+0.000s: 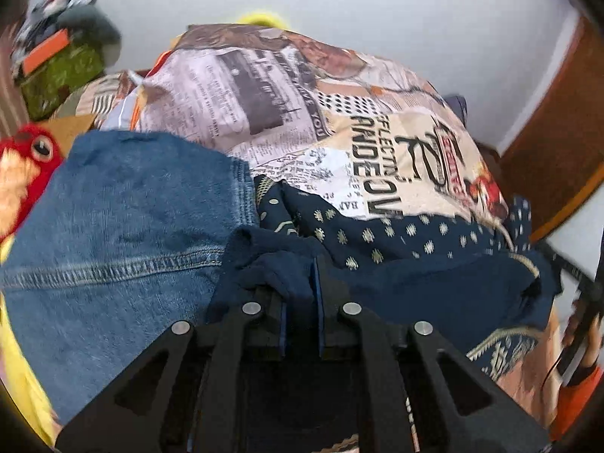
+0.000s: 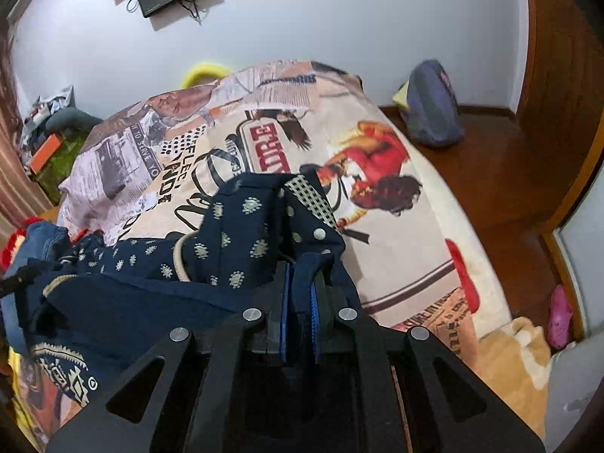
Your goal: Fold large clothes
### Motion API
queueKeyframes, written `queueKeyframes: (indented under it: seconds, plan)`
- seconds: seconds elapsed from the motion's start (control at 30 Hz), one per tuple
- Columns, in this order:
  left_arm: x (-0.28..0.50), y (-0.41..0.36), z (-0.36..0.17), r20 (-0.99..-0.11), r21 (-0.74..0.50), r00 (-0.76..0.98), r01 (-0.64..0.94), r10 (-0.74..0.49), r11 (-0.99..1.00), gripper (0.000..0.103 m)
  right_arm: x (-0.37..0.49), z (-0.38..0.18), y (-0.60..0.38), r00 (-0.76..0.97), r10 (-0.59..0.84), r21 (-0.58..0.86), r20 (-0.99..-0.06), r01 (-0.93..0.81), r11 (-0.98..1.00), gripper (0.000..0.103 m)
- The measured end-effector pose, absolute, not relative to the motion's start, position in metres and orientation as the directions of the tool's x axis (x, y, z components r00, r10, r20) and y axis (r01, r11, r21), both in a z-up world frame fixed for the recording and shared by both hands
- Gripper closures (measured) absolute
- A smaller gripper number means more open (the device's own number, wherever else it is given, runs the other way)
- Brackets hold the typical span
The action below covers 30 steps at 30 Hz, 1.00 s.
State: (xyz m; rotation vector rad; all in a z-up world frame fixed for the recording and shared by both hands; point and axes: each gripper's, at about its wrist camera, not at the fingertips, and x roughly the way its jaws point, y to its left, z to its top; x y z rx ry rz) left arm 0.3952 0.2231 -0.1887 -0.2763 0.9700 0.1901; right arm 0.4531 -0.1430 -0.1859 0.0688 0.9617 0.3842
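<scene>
The left gripper [image 1: 302,290] is clamped on a bunched edge of the dark blue cloth [image 1: 434,264], low in the middle of its view. The right gripper [image 2: 300,294] is clamped on another edge of the same cloth [image 2: 234,241], also low in the middle of its view. The cloth has small pale dots and a patterned border. It hangs and bunches between the two grippers, over the bed [image 2: 415,226] with its newspaper-print cover.

Two grips on two edges look like a way to spread the big cloth wide, so it can lie flat on the bed for folding. It is not flat yet. It is crumpled, and one part with a checked band sticks up in the middle of the right view.

A pair of blue jeans [image 1: 124,234] lies on the left of the left view, just beside the dark cloth. A red stuffed toy [image 1: 26,166] peeks in at the far left edge. The jeans may get in the way when the cloth is laid out.
</scene>
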Motion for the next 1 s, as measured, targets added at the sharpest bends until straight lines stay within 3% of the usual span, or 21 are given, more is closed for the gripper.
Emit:
queueKeyframes:
  seconds: [0.1,0.2,0.3,0.47,0.6,0.77,1.0]
  plan:
    - [0.391,0.212,-0.174,-0.834,-0.115,0.551,-0.227,0.031,0.967,0.086,0.452,-0.175,-0.154,0.510,0.360,0.249,-0.781,-0.274,0.929,0.091]
    - [0.386,0.206,-0.156,-0.818,-0.129,0.575,-0.197,0.008,0.972,0.080,0.446,-0.152,-0.163,0.597,0.296,0.183,-0.745,-0.244,0.952,0.085]
    - [0.380,0.204,-0.140,-0.806,-0.175,0.591,-0.192,-0.029,0.966,0.071,0.438,-0.128,-0.173,0.624,0.314,0.203,-0.716,-0.245,0.948,0.074]
    - [0.365,0.199,-0.115,-0.746,-0.179,0.666,-0.187,-0.009,0.966,0.043,0.408,-0.105,-0.166,0.595,0.391,0.214,-0.702,-0.348,0.913,0.073]
    - [0.359,0.209,-0.099,-0.728,-0.215,0.685,-0.210,-0.013,0.954,0.043,0.383,-0.107,-0.146,0.548,0.425,0.187,-0.720,-0.436,0.880,0.071]
    - [0.350,0.192,-0.102,-0.752,-0.149,0.660,-0.165,-0.003,0.975,0.043,0.361,-0.122,-0.120,0.508,0.414,0.116,-0.756,-0.518,0.848,0.068]
    - [0.348,0.128,-0.162,-0.831,-0.134,0.543,0.009,-0.118,0.991,0.043,0.361,-0.155,-0.099,0.428,0.413,0.138,-0.804,-0.541,0.829,0.067]
